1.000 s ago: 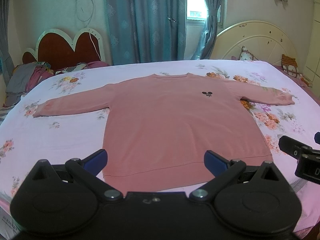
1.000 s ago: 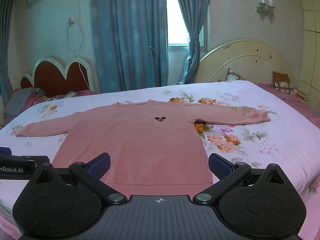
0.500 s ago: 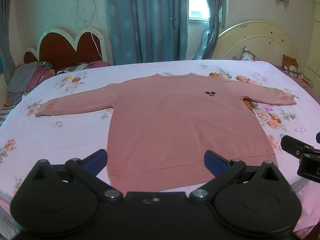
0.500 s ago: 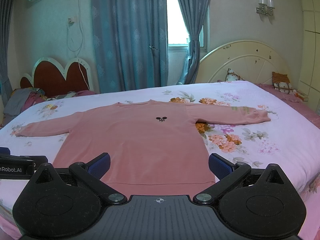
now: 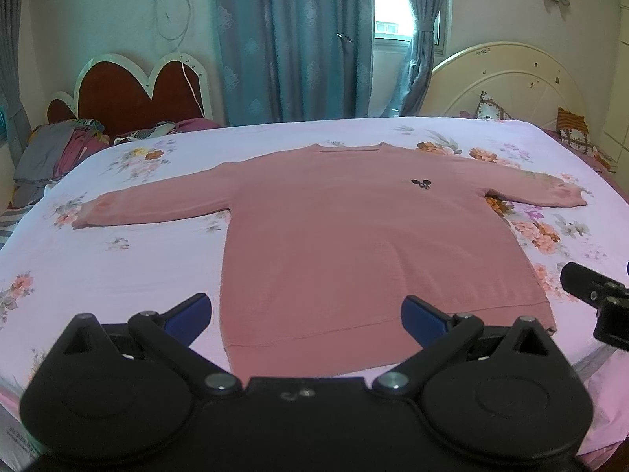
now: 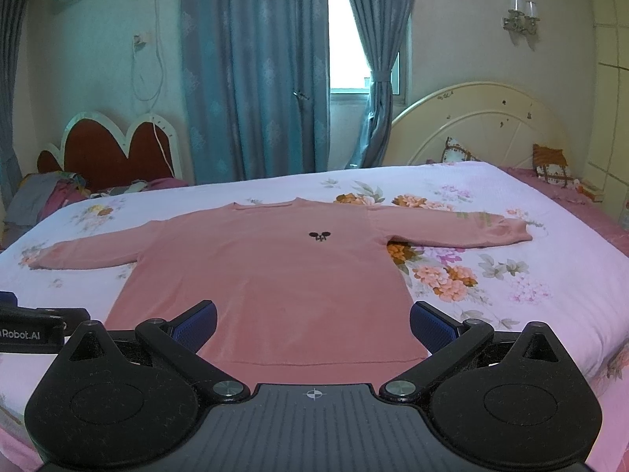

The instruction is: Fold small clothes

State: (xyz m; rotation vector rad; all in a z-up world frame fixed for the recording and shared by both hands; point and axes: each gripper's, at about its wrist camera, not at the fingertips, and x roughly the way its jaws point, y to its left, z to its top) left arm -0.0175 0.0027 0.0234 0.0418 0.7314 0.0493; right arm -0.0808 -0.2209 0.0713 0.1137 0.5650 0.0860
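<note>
**Pink sweater laid flat on a bed, two empty grippers poised at its hem**

Nearest of all, the left gripper (image 5: 306, 312) hangs just above the near edge of the bed with its jaws spread wide and nothing between its blue pads. The right gripper (image 6: 313, 323) sits beside it, to its right, jaws equally wide and empty.

Just beyond both grippers lies the pink sweater (image 5: 377, 244), spread face up on the floral bedsheet (image 5: 118, 267). Its hem (image 5: 385, 324) runs along the near side, close to the grippers. The body looks smooth. A small dark emblem (image 5: 420, 184) marks the chest. The left sleeve (image 5: 157, 204) stretches out to the left and the right sleeve (image 5: 534, 192) to the right, both flat on the sheet. The collar points to the far side.

Farther off, a pile of clothes (image 5: 55, 153) rests at the far left by a red heart-shaped headboard (image 5: 133, 98). Blue curtains (image 5: 291, 39) hang on the far wall.

No fold appears to be made yet, so this seems the opening step. The next move likely calls for each gripper to reach a sleeve or a side edge, close on the fabric, and carry it inward over the body
</note>
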